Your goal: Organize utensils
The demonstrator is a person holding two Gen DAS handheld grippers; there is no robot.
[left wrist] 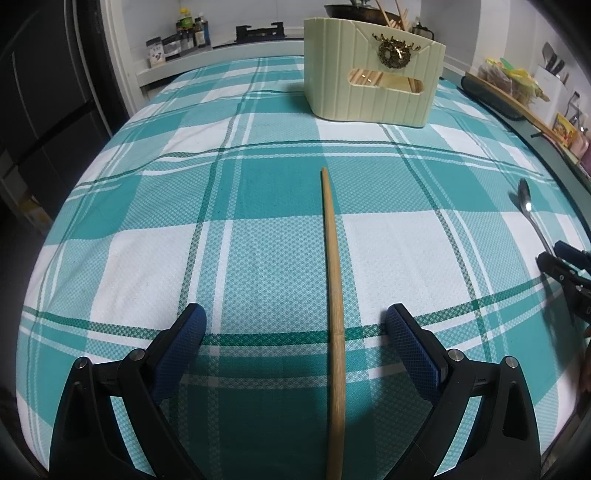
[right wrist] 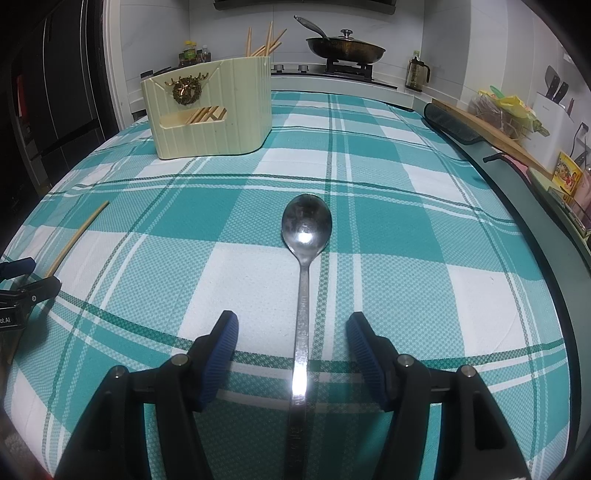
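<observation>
A wooden chopstick (left wrist: 334, 302) lies on the teal plaid cloth, running away from me between the fingers of my left gripper (left wrist: 295, 317), which is open and touches nothing. A metal spoon (right wrist: 304, 266) lies bowl-up with its handle between the fingers of my right gripper (right wrist: 291, 328), also open with clear gaps on both sides. The cream utensil holder (left wrist: 373, 70) with a gold deer ornament stands at the far end and holds several chopsticks. The left wrist view shows the spoon (left wrist: 528, 210) and right gripper (left wrist: 565, 266) at the right edge. The right wrist view shows the chopstick (right wrist: 79, 236) at far left.
The plaid cloth (right wrist: 406, 221) covers a kitchen counter. Behind it stand a stove with a lidded pan (right wrist: 345, 46), sauce bottles (left wrist: 190, 31) and a glass jar (right wrist: 417, 75). Along the right edge are a wooden board (right wrist: 487, 127), a knife block (right wrist: 554, 96) and packets.
</observation>
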